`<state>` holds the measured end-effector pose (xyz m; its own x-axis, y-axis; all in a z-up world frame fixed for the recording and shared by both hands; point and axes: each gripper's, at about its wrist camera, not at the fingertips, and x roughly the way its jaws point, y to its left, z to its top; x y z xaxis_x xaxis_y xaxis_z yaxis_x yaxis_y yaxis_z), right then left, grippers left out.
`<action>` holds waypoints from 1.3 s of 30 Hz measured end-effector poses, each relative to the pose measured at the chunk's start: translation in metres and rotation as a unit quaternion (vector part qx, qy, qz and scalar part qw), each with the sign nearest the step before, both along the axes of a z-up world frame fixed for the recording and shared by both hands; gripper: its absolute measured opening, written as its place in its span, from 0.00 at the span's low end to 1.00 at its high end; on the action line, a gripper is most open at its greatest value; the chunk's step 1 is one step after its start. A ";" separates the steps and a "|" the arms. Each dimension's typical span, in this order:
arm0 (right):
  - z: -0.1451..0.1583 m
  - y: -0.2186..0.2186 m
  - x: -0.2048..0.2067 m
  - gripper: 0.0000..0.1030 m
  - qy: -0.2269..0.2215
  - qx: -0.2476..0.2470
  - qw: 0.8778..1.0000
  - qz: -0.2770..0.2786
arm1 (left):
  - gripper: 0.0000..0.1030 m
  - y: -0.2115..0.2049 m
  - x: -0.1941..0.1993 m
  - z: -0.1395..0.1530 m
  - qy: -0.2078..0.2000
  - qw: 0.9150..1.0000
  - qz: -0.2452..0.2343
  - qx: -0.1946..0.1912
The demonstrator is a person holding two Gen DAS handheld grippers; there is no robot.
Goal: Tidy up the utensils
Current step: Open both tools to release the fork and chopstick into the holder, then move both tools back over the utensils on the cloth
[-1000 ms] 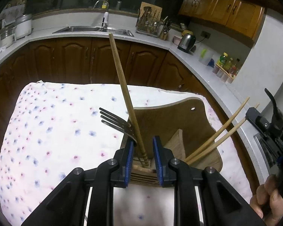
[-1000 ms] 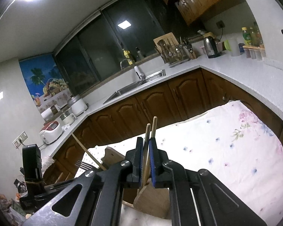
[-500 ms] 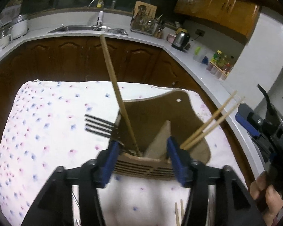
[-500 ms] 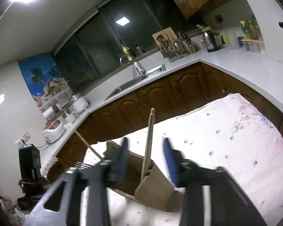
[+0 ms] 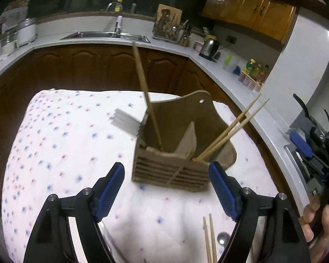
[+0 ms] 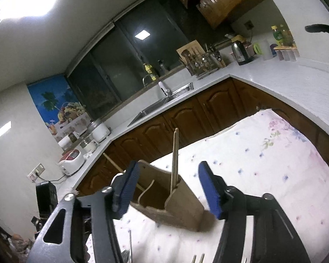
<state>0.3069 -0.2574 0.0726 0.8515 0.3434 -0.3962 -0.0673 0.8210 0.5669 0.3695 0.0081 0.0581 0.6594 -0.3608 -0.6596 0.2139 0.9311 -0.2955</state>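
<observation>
Wooden utensil holder (image 5: 173, 171) contains chopsticks (image 5: 228, 131), fork (image 5: 126, 121), long stick (image 5: 147, 96).

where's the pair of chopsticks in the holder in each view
Left wrist: the chopstick pair leans up and right out of the wooden holder's right compartment, centre right.
Right wrist: the same pair stands nearly upright in the holder's near compartment, lower centre.
Shared landmark: the kettle on the counter.
</observation>
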 end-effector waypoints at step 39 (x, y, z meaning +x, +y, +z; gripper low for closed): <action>-0.076 -0.014 -0.186 0.87 0.136 -0.142 0.980 -0.023 | 0.85 0.001 -0.169 -0.026 0.043 0.998 0.010 0.040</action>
